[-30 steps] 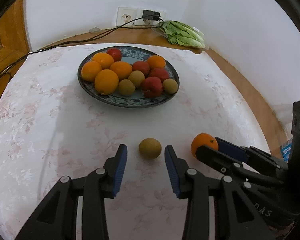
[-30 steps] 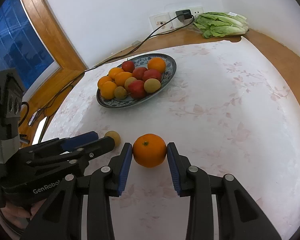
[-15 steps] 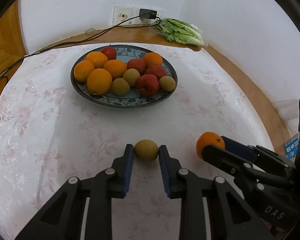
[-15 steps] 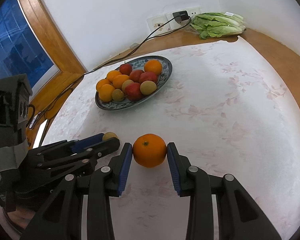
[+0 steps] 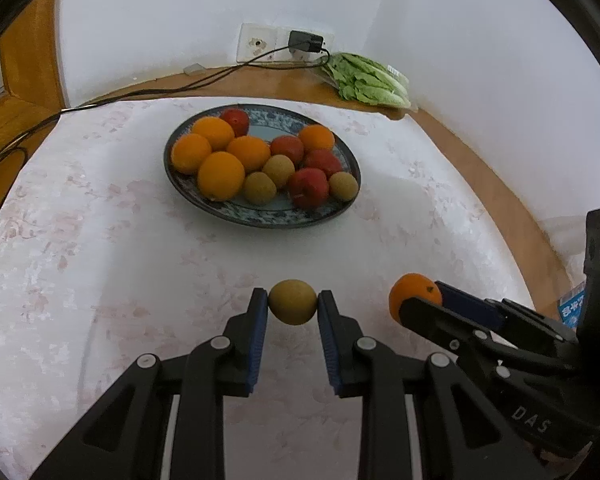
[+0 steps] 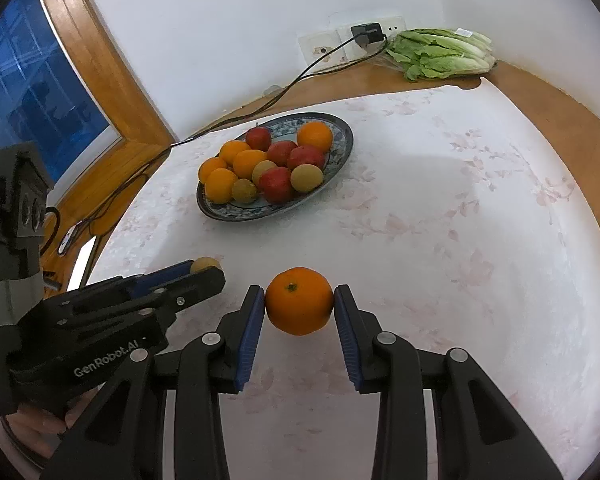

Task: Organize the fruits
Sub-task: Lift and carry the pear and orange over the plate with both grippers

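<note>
L gripper [image 5: 293,307] now clamped on brown fruit [image 5: 293,301]; R gripper [image 6: 299,307] stays clamped on orange [image 6: 299,300].

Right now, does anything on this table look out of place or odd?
Nothing is spilled or damaged. Two fruits are off the plate: a kiwi in the left gripper and an orange in the right gripper. A bag of lettuce lies in the corner, and a cable trails over the table edge.

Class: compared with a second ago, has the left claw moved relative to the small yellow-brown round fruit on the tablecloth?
Yes. The left claw advanced toward the plate and closed on the fruit.
</note>
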### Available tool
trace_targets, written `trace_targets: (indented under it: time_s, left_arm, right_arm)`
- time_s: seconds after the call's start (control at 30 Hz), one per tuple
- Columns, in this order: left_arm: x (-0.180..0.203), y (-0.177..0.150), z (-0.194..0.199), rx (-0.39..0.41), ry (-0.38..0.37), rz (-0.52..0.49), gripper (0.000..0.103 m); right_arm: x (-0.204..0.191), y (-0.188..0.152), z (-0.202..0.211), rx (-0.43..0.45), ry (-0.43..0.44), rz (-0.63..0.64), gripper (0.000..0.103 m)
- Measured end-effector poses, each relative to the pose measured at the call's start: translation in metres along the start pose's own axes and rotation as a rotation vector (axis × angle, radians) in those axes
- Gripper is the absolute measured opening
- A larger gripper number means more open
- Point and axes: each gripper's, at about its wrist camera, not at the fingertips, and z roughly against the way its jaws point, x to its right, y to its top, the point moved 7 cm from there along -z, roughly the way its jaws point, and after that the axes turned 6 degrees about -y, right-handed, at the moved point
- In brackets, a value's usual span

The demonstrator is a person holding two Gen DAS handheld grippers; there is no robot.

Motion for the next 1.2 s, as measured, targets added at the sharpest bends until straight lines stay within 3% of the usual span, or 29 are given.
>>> trace_targets:
  time_s: [0.77,1.2]
  left_arm:
    - [0.002,0.049,0.024,0.065,0.015,-0.052,0.027]
    - [-0.001,0.078,0.003,0.075,0.035,-0.064,0.027]
  right_arm:
    - [-0.014,0.041,0.01,-0.006,0.001,0.055,0.037]
    - [-0.011,0.077,-0.009,0.008,-0.025,0.062,0.037]
